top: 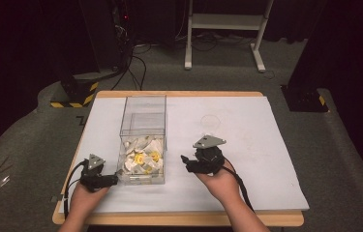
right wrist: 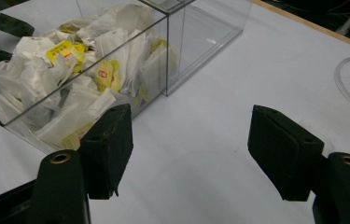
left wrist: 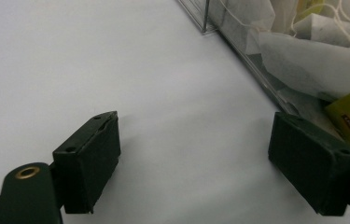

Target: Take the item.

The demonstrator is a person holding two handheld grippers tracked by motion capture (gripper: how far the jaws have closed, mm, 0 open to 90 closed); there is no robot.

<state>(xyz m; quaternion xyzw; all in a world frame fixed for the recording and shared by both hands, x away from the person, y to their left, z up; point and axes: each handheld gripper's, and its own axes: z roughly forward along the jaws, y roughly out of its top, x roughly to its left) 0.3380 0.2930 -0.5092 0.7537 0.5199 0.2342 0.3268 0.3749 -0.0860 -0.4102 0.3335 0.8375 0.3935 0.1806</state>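
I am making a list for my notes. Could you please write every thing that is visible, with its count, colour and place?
clear plastic box: one, transparent, on the table's left half, between the two grippers
tea bags: many, white with yellow tags, heaped in the near part of the box
clear round lid: one, transparent, flat on the table to the right of the box
table: one, white top with wooden edge, centre
white stand: one, on the floor behind the table
left gripper: one, black, jaws open, beside the box's near left corner
right gripper: one, black, jaws open, nothing between them, right of the box
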